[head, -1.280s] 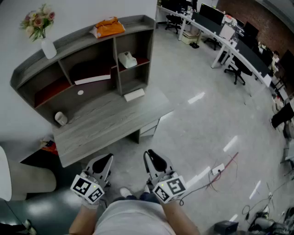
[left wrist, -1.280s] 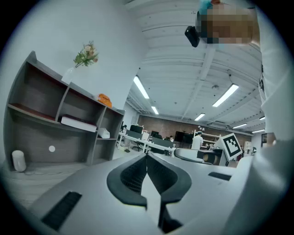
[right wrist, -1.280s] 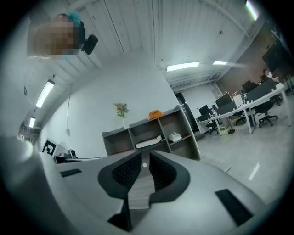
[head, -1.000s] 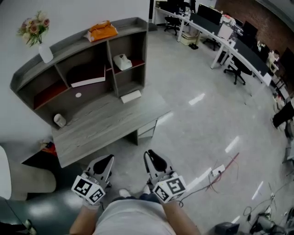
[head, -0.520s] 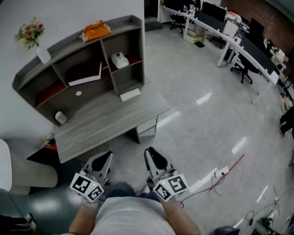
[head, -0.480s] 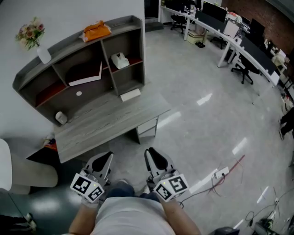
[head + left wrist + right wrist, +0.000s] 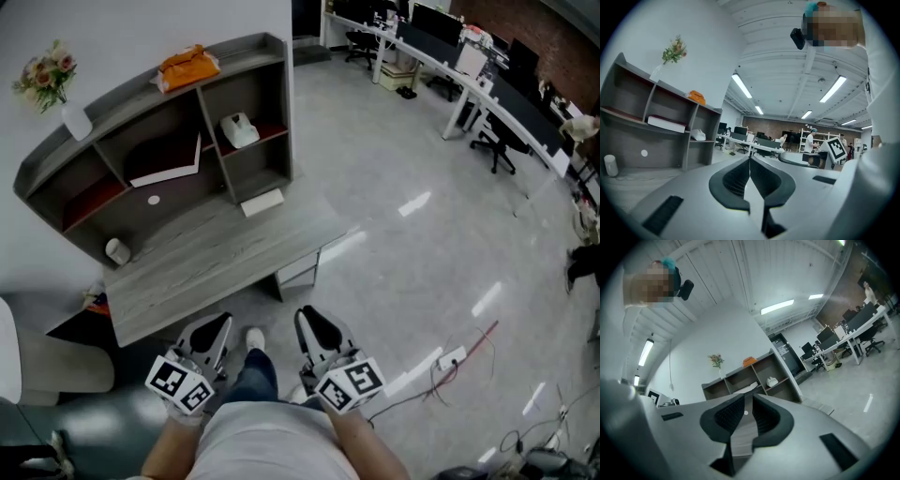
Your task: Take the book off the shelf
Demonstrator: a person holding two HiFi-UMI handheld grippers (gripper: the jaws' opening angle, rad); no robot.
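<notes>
A polished grey floor [image 7: 403,234] streaked with pale light reflections filled the centre. At upper left, a white wall [image 7: 141,28] backed a grey desk [image 7: 206,262] and its shelf unit [image 7: 244,53]. Office desks [image 7: 469,89], black chairs [image 7: 492,145] and a brick wall [image 7: 553,42] lined the upper right.

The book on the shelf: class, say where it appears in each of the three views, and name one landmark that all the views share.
Head view: upper left, the book lies in the middle compartment of the shelf.
Left gripper view: left of centre, the book on a shelf board.
Right gripper view: near the centre, the book, small.
Shared landmark: the orange package on the shelf's top, above the book.
</notes>
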